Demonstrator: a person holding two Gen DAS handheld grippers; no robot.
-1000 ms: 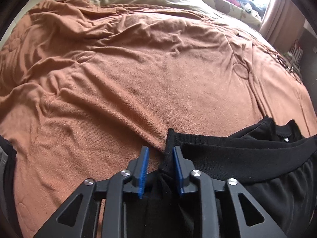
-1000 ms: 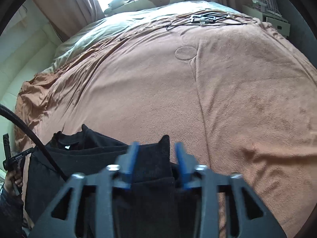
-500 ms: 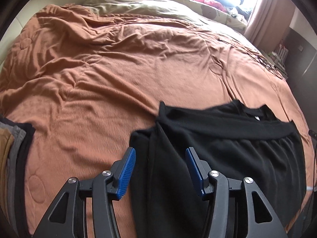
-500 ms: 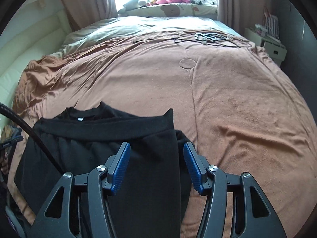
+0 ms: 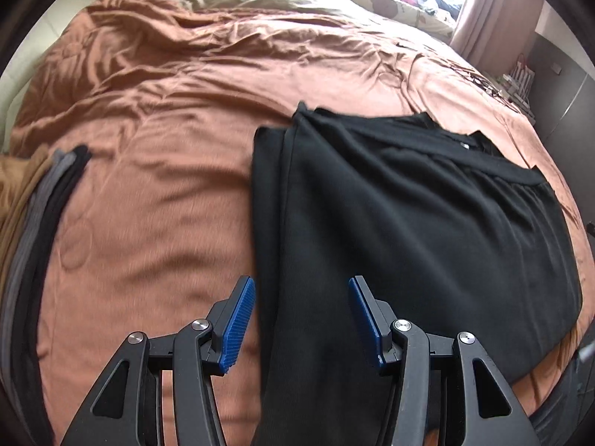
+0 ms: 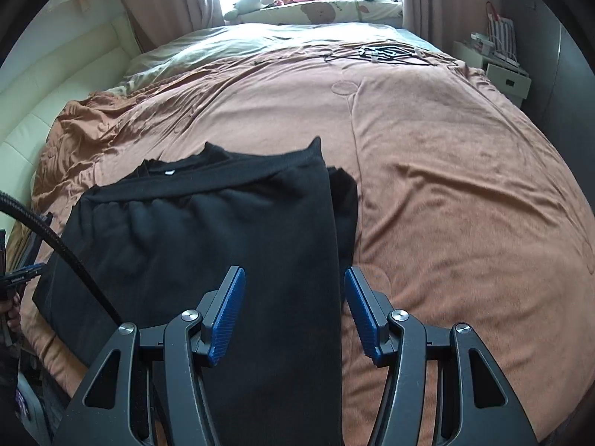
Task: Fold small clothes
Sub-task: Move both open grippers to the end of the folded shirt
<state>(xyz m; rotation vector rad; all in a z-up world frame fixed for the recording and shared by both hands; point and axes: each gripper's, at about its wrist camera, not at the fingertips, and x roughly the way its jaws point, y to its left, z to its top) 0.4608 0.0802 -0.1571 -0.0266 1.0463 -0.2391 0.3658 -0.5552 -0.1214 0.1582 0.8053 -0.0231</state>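
Bedroom, bed (image 6: 446,171) under a rust-brown cover serves as work surface. Black garment (image 5: 427,223) lies flat near the bed's front edge, bottom hem folded up toward the collar, a narrower layer showing along each side. Left claw (image 5: 302,316) hovers over the garment's left edge, jaws apart, nothing pinched. They opened within the last second, and no cloth is between them now. Right claw (image 6: 293,312) hovers over the right edge, jaws also apart and empty. Folded stack (image 5: 41,200) sits at far left, well apart. Judgement: one fold just released. Next move calls for regrasping an edge to halve again, or lifting the bundle toward the stack.
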